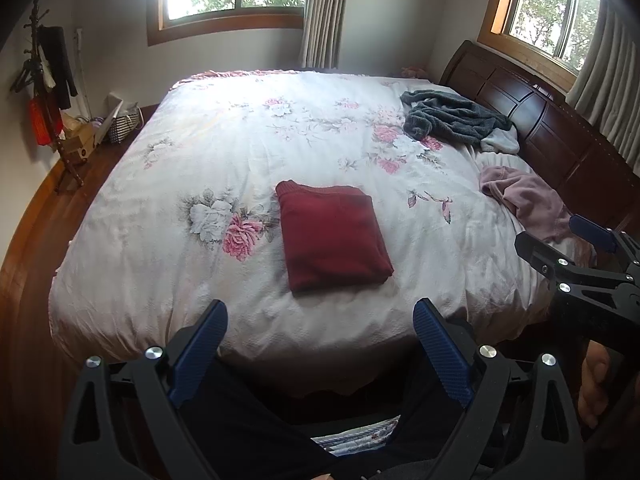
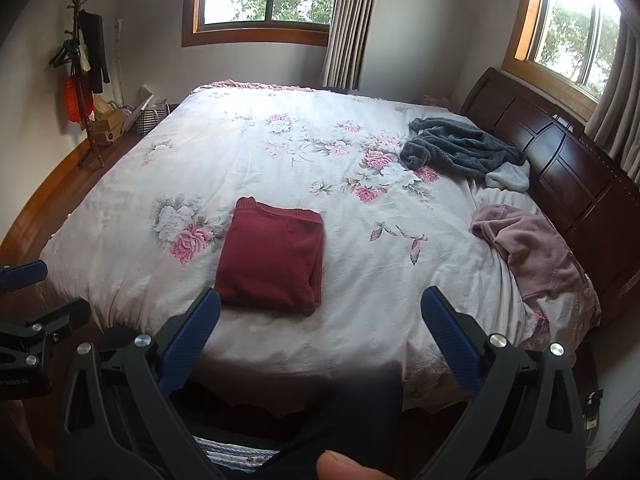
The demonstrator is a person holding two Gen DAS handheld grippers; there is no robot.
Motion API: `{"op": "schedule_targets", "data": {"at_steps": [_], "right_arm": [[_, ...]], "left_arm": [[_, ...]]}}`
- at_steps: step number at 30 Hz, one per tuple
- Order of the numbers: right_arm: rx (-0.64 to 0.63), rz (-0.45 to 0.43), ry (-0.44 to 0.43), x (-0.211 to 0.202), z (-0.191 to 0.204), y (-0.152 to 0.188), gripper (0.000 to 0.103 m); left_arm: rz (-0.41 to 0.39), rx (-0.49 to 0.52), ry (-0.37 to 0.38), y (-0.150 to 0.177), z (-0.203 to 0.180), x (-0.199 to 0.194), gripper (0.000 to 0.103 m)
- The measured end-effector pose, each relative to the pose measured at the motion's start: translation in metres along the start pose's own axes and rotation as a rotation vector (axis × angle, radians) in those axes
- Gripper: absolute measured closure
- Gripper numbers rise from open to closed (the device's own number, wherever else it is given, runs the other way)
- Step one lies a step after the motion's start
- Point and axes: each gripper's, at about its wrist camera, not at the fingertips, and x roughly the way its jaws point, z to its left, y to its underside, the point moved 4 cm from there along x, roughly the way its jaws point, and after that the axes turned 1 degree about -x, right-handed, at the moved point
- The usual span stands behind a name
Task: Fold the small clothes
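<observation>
- Claws both empty: my left claw (image 1: pixel 316 356) is spread wide with nothing between its blue pads, and my right claw (image 2: pixel 320 344) is spread just as wide, also bare.
- Both hang off the near edge of the bed (image 1: pixel 224 152), back from the cloth. I judge this a pause between garments, pulled clear so I can see the whole bed.
- Red garment (image 1: pixel 334 236) lies folded into a neat block near the middle of the bed, closer to my edge; ribbed hem shows along its far side. Looks finished, and nothing touches it.
- Pink garment (image 2: pixel 528 248) is crumpled on the right side of the bed, just beside the headboard (image 2: pixel 560 152). Probably my next pick since it is the nearer of the two loose ones.
- Grey fleece garment (image 2: pixel 460 148) is bunched farther back, near the headboard, with a paler piece showing at its right end; can't tell if that is lining or a separate item.
- In the left wrist view, my right claw cuts across the near part of the pink garment, so its shape there is hidden.
- Sleeves and openings of both loose garments can't be made out in the heap.
- Coat stand (image 1: pixel 48 80) in the far left corner holds dark clothes, too small to identify.
- Near bed edge drops out of sight behind dark fabric low in both views, likely my clothing.
</observation>
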Motion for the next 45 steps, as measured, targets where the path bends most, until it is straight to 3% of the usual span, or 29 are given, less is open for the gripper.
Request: {"op": "schedule_targets", "data": {"at_steps": [45], "right_arm": [[0.004, 0.019, -0.004, 0.018, 0.003, 0.001, 0.003]], "left_arm": [[0.018, 0.017, 0.011, -0.005, -0.002, 0.021, 0.009]]}}
